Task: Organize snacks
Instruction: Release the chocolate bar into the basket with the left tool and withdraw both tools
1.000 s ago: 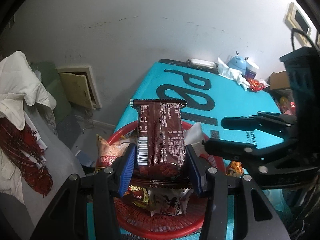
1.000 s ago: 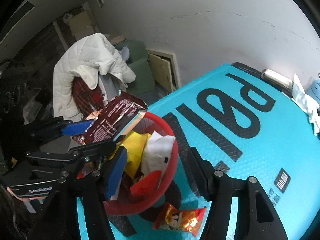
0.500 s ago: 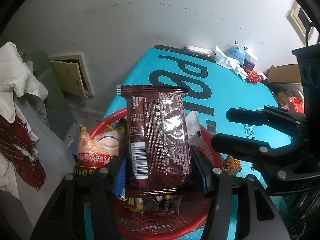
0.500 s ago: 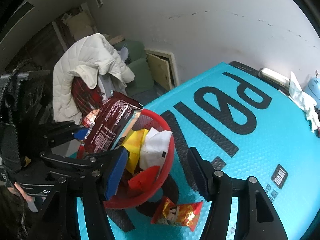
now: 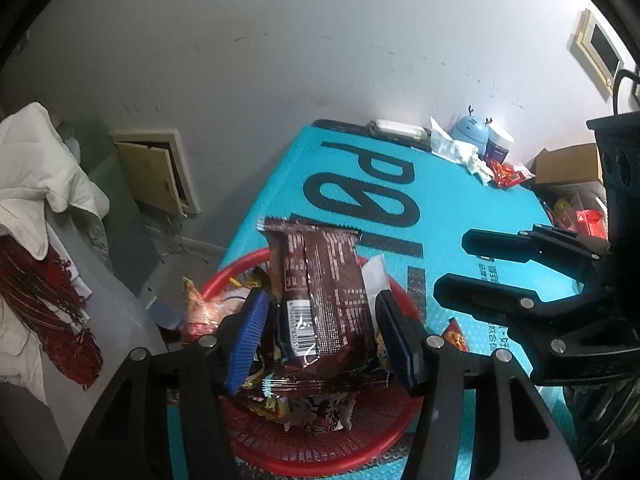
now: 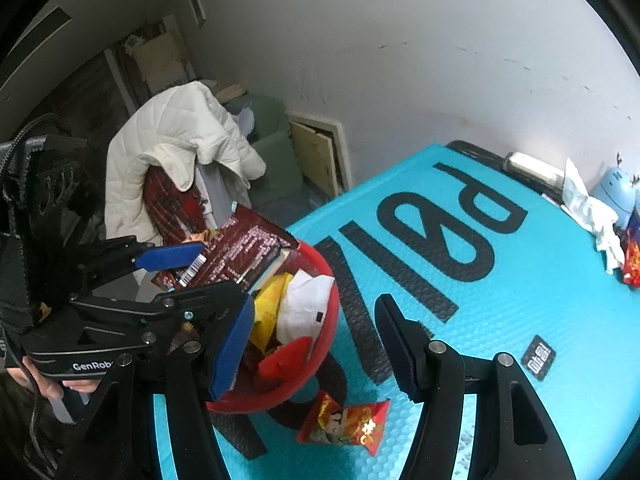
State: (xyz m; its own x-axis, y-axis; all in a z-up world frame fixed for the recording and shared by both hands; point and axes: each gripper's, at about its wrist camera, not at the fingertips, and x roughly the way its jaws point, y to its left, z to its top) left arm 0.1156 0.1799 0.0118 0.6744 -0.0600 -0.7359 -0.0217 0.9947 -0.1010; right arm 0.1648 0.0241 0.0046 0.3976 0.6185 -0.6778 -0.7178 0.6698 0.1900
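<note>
A red mesh basket (image 5: 320, 444) holds several snack packets at the near left corner of the teal table. A dark brown snack packet (image 5: 324, 296) lies tilted on the pile, between the pads of my left gripper (image 5: 320, 336), which stands open around it. In the right wrist view the brown packet (image 6: 240, 256) leans over the basket (image 6: 316, 368). My right gripper (image 6: 320, 344) is open and empty above the basket's right side. A small red and gold packet (image 6: 348, 420) lies on the table beside the basket.
The teal mat (image 6: 500, 300) with big black letters covers the table. At its far end are a blue round gadget (image 5: 472, 132), crumpled tissue (image 5: 460, 152) and red packets (image 5: 508, 174). A chair with a white jacket (image 6: 180, 140) stands to the left.
My left gripper has opened its pads from the brown packet, which now rests lower and tilted on the basket's pile. The right gripper has stayed open over the basket.
</note>
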